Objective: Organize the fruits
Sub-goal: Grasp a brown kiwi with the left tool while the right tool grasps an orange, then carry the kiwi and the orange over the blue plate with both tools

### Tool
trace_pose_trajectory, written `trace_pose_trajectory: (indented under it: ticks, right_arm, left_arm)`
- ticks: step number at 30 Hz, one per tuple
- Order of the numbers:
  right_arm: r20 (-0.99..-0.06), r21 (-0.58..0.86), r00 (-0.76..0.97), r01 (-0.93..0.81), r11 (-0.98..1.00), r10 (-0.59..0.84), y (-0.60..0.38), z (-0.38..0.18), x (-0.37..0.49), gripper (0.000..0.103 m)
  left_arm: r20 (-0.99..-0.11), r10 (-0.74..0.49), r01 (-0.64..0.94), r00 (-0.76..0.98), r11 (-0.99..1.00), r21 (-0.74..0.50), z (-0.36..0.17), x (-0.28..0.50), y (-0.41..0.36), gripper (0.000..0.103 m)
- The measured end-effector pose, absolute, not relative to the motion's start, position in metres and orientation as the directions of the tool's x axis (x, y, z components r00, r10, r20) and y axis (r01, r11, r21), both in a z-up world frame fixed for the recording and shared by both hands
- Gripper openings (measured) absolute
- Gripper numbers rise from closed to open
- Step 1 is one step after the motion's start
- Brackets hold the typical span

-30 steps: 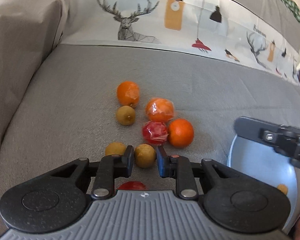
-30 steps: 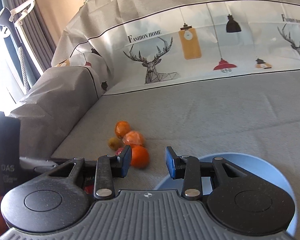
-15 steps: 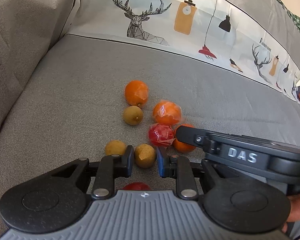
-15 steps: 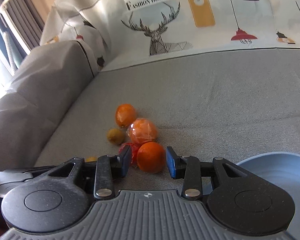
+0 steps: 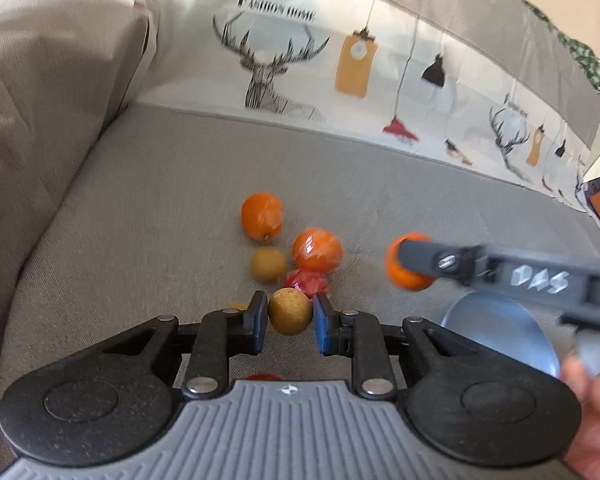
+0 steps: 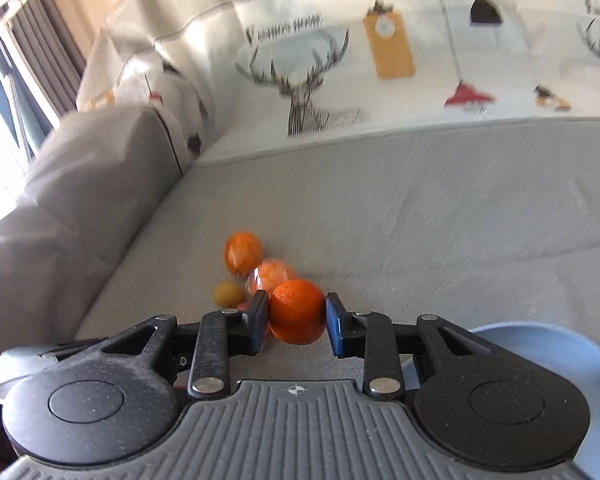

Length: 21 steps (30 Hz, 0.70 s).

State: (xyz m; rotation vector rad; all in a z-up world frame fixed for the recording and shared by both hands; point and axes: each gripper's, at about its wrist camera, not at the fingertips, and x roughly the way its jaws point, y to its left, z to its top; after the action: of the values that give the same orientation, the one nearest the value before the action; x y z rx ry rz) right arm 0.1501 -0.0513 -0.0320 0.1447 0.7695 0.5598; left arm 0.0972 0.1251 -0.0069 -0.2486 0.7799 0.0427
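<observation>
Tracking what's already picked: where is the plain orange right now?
The plain orange sits between the closing right gripper's fingers, right of the fruit pile, near the blue plate.

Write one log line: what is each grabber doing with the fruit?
left gripper: shut on brown fruit | right gripper: closing on orange

"FASHION HOME" on cover (image 5: 276, 8); "DAS" on right claw (image 5: 410, 262)
</observation>
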Motion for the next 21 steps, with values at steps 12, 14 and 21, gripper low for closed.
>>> trace_pose_trajectory:
  ticks: [12, 14, 21]
  right_arm:
    - [-0.487, 0.212, 0.717, -0.457, 0.864, 0.499, -0.148, 0.044, 0.079, 0.032]
    - [-0.490, 0.205, 0.731, -0.433, 0.878, 0.475, -0.169, 0.040, 0.064, 0.032]
    - [-0.526, 0.292, 0.748, -0.288, 0.912, 0.405, -0.223, -0.005, 0.040, 0.032]
  left_arm:
    - [-0.582, -0.134, -0.010, 0.802, 0.971, -0.238, 0.034, 0.052, 0.083, 0.027]
    - [-0.580, -0.152, 0.021, 0.801, 0.974, -0.226, 0.036, 0.046, 0.071, 0.027]
    - [-0.573, -0.221, 0.102, 0.789, 0.967, -0.233, 0.037, 0.027, 0.038, 0.027]
